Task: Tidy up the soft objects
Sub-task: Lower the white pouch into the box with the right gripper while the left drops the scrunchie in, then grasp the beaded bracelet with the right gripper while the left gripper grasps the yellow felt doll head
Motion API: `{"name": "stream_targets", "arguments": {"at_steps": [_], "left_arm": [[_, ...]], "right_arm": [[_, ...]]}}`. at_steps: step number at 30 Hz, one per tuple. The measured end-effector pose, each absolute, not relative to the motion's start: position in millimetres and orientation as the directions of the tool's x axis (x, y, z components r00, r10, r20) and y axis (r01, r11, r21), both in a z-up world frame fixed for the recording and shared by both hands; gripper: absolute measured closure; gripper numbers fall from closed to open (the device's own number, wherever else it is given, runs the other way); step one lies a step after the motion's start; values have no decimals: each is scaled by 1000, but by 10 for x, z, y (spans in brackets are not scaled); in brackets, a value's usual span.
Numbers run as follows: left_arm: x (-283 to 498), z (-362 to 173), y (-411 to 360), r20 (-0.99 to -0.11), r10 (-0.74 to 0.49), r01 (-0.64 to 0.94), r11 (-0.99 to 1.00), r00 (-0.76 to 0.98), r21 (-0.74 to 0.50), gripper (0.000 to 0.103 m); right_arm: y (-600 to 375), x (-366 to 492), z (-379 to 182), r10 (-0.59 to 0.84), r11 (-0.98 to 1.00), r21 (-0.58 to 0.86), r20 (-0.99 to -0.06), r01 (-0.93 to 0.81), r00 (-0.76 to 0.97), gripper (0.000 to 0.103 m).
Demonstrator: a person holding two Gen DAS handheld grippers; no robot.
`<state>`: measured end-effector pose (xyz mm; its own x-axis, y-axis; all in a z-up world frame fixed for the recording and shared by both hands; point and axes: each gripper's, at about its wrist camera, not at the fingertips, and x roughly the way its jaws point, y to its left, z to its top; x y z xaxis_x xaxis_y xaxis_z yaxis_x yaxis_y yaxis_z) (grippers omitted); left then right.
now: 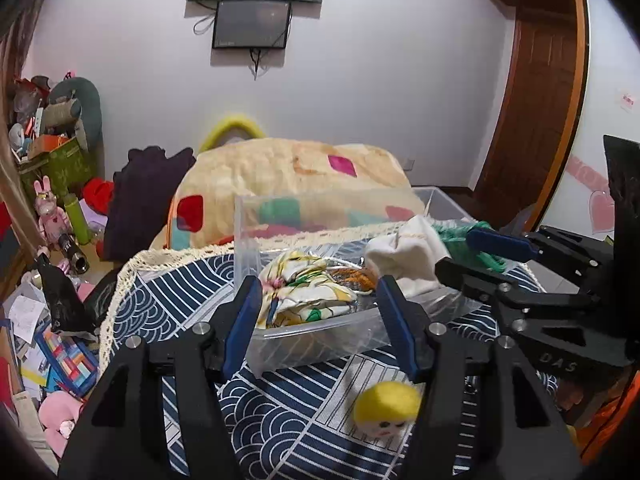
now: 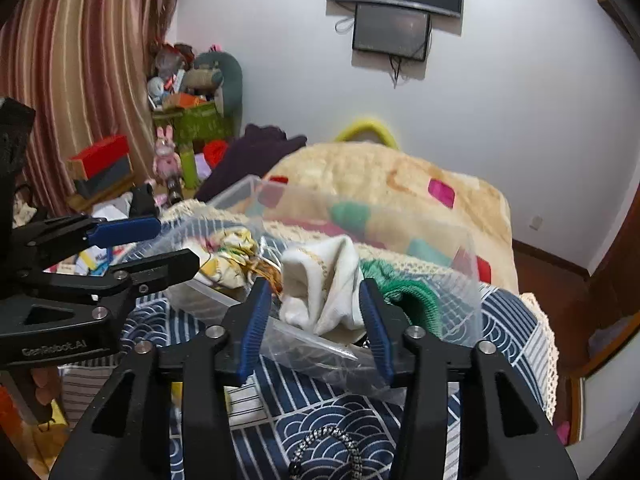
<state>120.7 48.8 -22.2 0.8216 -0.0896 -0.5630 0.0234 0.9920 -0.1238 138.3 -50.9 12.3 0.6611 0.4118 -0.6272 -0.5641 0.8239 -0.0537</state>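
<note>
A clear plastic bin (image 1: 320, 332) (image 2: 460, 292) stands on the blue wave-patterned cloth. Inside lie a floral cloth (image 1: 308, 292) (image 2: 228, 260), a white cloth (image 1: 404, 256) (image 2: 324, 292) and a green knit piece (image 1: 460, 236) (image 2: 408, 296). My left gripper (image 1: 320, 316) (image 2: 160, 244) is open and empty at the bin's near rim, over the floral cloth. My right gripper (image 2: 316, 320) (image 1: 464, 256) is open, its jaws on either side of the white cloth without closing on it. A yellow-haired plush head (image 1: 386, 408) lies on the cloth in front of the bin.
A patterned beige quilt (image 1: 288, 176) is piled behind the bin. A black-and-white cord (image 2: 332, 444) lies on the cloth near my right gripper. Toys, boxes and papers (image 1: 52, 280) clutter the floor at left. A wooden door (image 1: 536, 100) is at right.
</note>
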Motion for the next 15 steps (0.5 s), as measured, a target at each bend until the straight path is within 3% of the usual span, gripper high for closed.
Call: {"name": "stream_targets", "arguments": {"at_steps": [2, 6, 15], "left_arm": [[1144, -160, 490, -547, -87, 24, 992, 832, -121, 36], [982, -53, 473, -504, -82, 22, 992, 860, -123, 32], [801, -208, 303, -527, -101, 54, 993, 844, -105, 31]], "right_arm": [[-551, 1325, 200, 427, 825, -45, -605, -564, 672, 55], [-670, 1203, 344, 445, 835, -28, -554, -550, 704, 43], [-951, 1052, 323, 438, 854, -4, -536, -521, 722, 42]]}}
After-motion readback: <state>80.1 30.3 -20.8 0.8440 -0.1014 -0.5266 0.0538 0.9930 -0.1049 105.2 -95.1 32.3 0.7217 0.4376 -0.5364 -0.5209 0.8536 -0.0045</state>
